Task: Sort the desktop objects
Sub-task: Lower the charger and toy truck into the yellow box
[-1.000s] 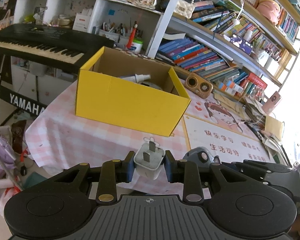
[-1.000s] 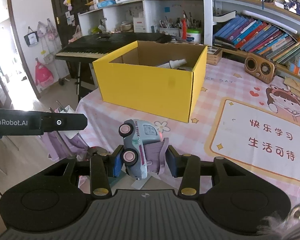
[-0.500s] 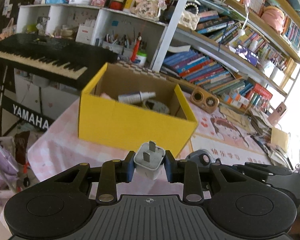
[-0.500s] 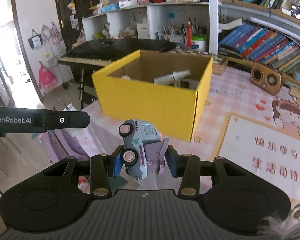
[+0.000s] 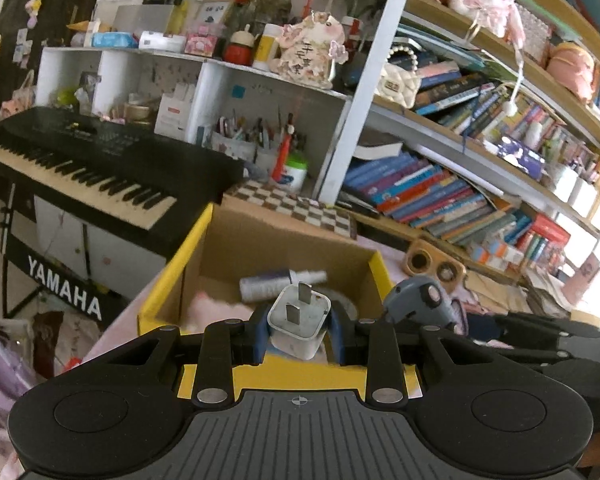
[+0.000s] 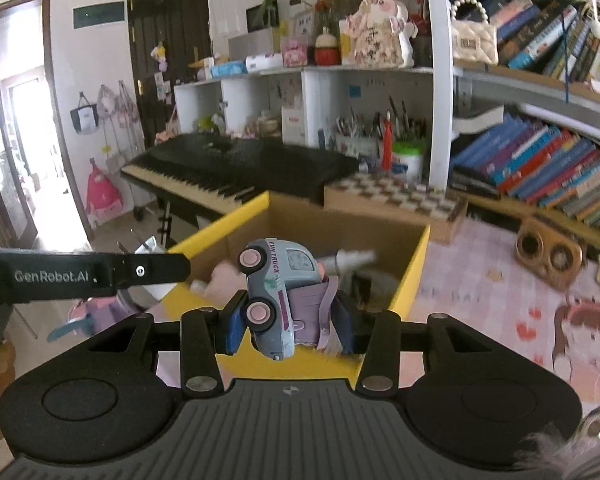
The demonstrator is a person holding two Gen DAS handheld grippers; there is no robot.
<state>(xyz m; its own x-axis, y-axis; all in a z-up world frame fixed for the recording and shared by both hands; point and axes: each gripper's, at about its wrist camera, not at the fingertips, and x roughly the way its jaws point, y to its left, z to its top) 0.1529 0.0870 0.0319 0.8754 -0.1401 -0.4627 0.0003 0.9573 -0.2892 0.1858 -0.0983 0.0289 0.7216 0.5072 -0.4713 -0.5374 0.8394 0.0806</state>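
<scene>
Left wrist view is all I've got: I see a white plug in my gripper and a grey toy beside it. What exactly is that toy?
Observer: It's a toy truck with pink wheels and FUN TRUCK printed on its side, clamped in the right gripper.
Operator: Is it just the truck in there?
Observer: No, a purple piece with straps sits between the truck and the right-hand pad.
Operator: Where is it relative to the yellow box?
Observer: The right wrist view shows it over the near wall of the yellow box, with the opening straight ahead.
Operator: And my left gripper?
Observer: The left gripper shows there only as a black finger marked GenRobot.AI.
</scene>
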